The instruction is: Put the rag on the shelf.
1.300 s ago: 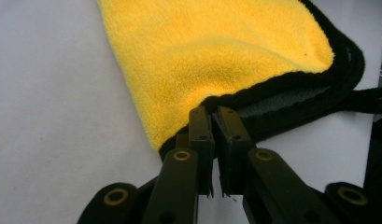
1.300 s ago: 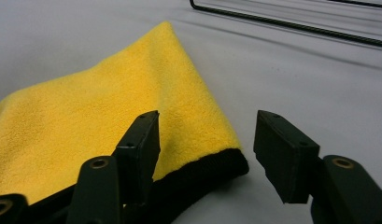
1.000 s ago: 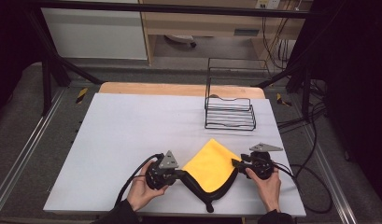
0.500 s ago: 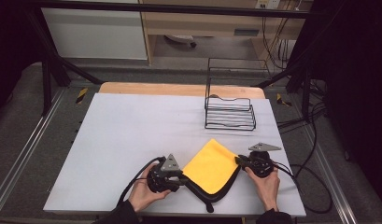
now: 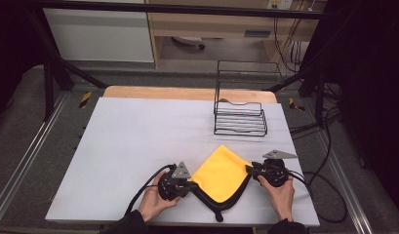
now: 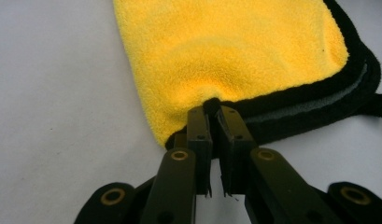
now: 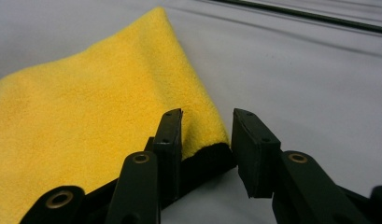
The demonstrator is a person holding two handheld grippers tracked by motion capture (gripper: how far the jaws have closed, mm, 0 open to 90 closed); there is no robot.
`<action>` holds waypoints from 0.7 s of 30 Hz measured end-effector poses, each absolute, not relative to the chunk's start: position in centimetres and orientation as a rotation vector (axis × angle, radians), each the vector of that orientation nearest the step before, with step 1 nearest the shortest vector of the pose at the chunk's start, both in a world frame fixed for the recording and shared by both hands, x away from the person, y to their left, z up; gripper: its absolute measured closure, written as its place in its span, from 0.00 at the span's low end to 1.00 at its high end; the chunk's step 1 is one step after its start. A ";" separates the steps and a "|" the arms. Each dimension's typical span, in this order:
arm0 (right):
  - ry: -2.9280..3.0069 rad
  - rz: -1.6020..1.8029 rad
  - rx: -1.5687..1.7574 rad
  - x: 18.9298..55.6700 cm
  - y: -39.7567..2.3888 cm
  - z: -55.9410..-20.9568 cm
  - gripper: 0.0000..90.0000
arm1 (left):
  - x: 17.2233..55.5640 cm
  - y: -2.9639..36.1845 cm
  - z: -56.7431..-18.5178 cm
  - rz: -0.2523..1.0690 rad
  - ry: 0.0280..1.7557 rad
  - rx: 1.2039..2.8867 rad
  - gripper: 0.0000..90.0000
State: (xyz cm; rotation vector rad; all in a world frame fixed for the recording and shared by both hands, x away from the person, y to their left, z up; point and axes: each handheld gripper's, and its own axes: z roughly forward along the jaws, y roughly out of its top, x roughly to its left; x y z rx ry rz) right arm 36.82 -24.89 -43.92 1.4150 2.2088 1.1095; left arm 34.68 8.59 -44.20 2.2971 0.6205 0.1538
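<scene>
Yellow cloth (image 5: 220,171): black-edged, flat on the white table (image 5: 138,141), between both hands.
Left hand-held gripper (image 6: 215,123): jaws clamped on the cloth's black edge.
Right hand-held gripper (image 7: 206,135): jaws apart, straddling the cloth's corner.

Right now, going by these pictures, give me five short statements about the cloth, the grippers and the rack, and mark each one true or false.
1. The left gripper has its jaws closed on the edge of the yellow cloth. True.
2. The right gripper is clamped tight on the cloth. False: its jaws stand apart, with the cloth's corner between them.
3. The wire rack stands on the cloth. False: it stands apart from it, farther back on the table.
4. The cloth has a black border. True.
5. The wire rack holds a stack of plates. False: it looks empty.
</scene>
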 end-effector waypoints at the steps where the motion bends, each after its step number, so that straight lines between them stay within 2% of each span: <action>1: 2.216 1.099 1.417 36.9 -24.8 -44.0 0.79 | 34.6 8.6 -44.0 0.162 0.623 2.298 0.94; 2: 2.216 1.099 1.417 36.9 -24.8 -44.0 0.79 | 34.5 8.7 -43.8 0.171 0.622 2.300 0.94; 4: 2.219 1.103 1.417 37.0 -24.8 -43.7 0.92 | 34.3 9.0 -43.1 0.180 0.625 2.298 0.95; 5: 2.220 1.109 1.408 37.0 -24.7 -43.5 0.93 | 34.2 9.1 -42.7 0.189 0.624 2.299 0.95; 9: 2.189 1.138 1.365 37.1 -23.8 -43.0 0.94 | 33.6 9.7 -41.9 0.204 0.639 2.342 0.95; 15: 2.223 1.054 1.365 38.0 -23.3 -44.4 0.93 | 34.1 9.9 -43.2 0.158 0.696 2.309 0.92; 17: 2.223 1.075 1.373 37.9 -23.5 -44.3 0.90 | 34.2 10.1 -42.9 0.129 0.697 2.278 0.84; 18: 2.223 1.075 1.373 37.9 -23.5 -44.3 0.90 | 34.3 10.3 -42.5 0.118 0.706 2.258 0.84; 19: 2.219 1.088 1.359 37.7 -23.6 -44.1 0.84 | 34.4 10.4 -42.1 0.114 0.713 2.229 0.70; 21: 2.195 1.127 1.357 37.5 -24.0 -43.6 0.74 | 34.8 10.8 -41.1 0.123 0.725 2.182 0.59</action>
